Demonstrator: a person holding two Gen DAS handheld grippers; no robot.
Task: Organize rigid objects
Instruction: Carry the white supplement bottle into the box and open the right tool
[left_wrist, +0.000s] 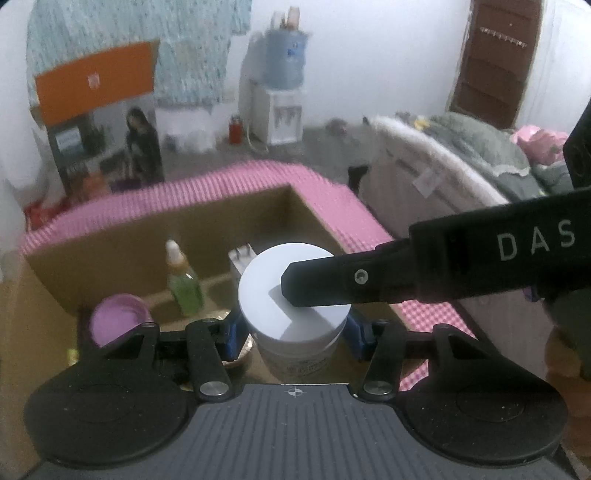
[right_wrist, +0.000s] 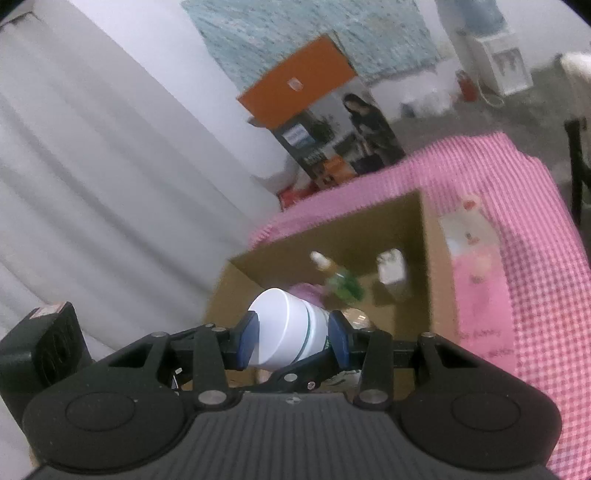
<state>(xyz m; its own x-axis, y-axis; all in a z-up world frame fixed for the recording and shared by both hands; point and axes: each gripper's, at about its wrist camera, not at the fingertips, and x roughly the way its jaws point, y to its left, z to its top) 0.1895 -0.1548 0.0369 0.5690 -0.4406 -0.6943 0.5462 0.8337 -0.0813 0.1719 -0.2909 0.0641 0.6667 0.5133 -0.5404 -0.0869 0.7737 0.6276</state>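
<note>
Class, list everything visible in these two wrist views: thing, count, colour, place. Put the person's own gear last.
White jar: one, white lid, between both grippers above the box.
Cardboard box: one, brown, open, on the pink cloth.
Dropper bottle: one, green, white cap, upright in box.
Purple lid: one, in box, left.
Small white carton: one, in box, far side.
Checked cloth: one, pink-white, under box.
Water dispenser: one, white, blue bottle, far wall.
Left gripper: shut on jar body.
Right gripper: shut on jar lid.

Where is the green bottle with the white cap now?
The green bottle stands upright inside the cardboard box, left of centre in the left wrist view, between the purple lid and the white jar.
</note>
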